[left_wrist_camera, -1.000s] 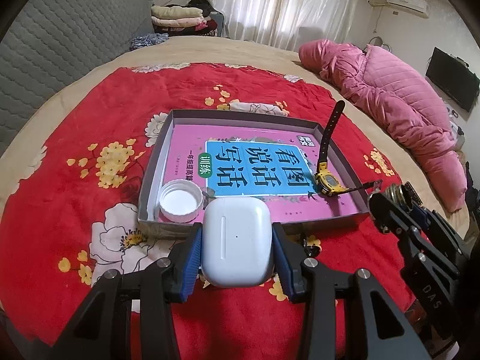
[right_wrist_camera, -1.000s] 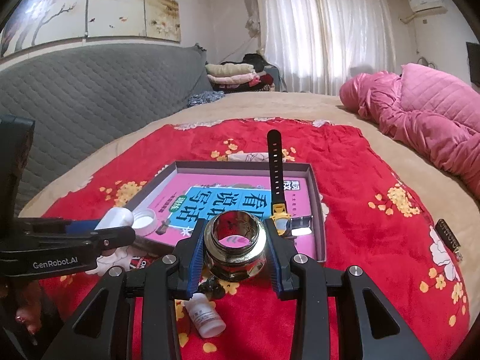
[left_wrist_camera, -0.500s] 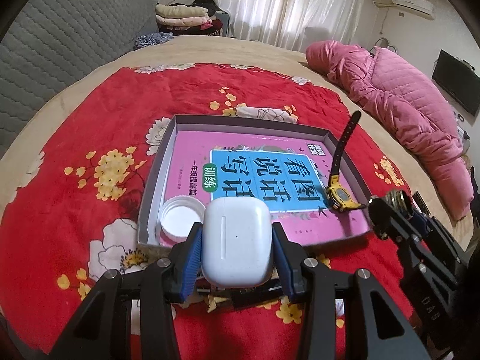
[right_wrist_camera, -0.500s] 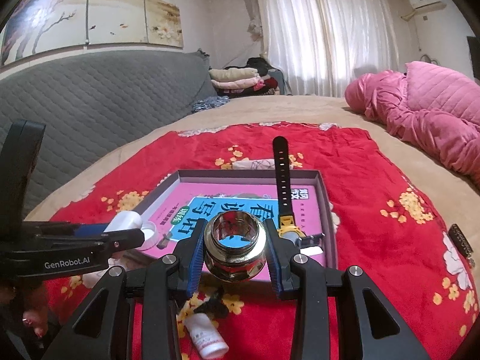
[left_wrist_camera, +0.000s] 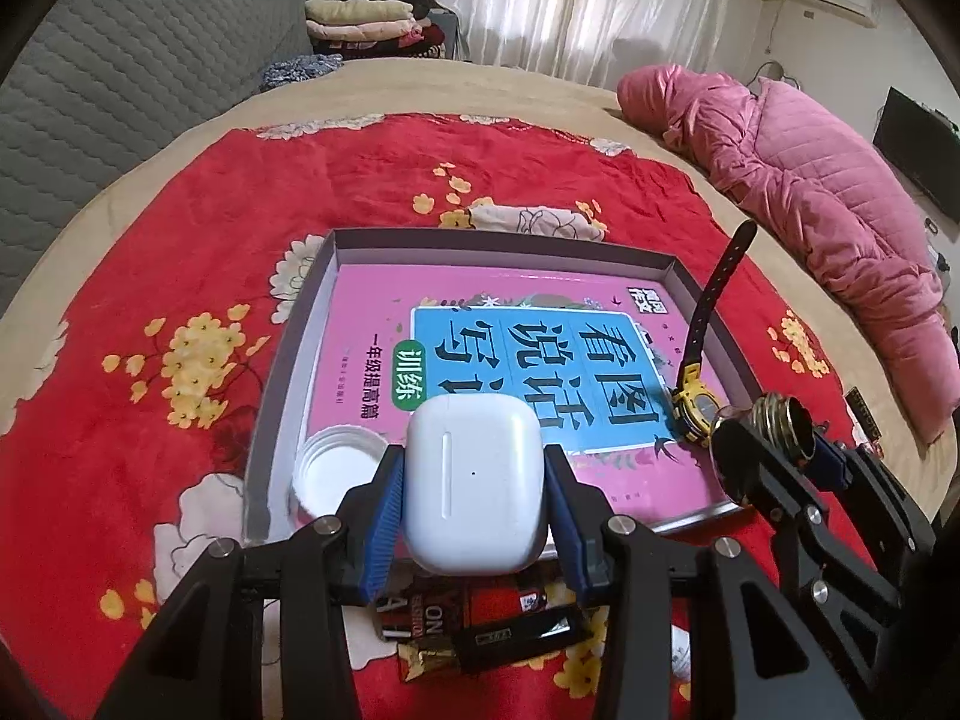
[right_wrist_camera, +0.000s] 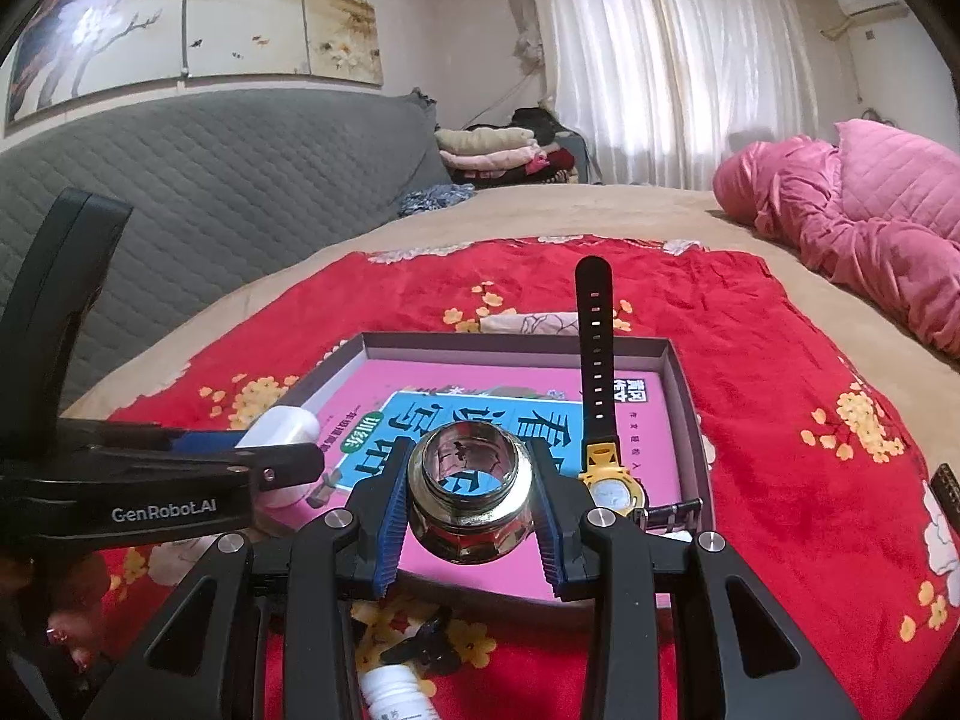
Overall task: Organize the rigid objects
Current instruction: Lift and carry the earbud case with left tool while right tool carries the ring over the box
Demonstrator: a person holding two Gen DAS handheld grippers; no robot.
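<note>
Left gripper (left_wrist_camera: 474,498) clamped on the white earbud case (left_wrist_camera: 477,489), blue pads tight on both sides, held above the near left corner of the grey tray (left_wrist_camera: 312,324). Right gripper (right_wrist_camera: 468,510) gripping a chrome fitting (right_wrist_camera: 469,501), open end up, poised over the tray's near edge. Inside the tray: pink book (left_wrist_camera: 480,354) lying flat, white cap (left_wrist_camera: 336,471) in the near left corner, yellow watch (left_wrist_camera: 696,408) at the right with its black strap standing up. Tray sitting on a red floral blanket (left_wrist_camera: 150,300). Near side, outside the tray: dark packet (left_wrist_camera: 474,624), and a small white bottle (right_wrist_camera: 396,693). Pink jacket (left_wrist_camera: 810,180) far right.
</note>
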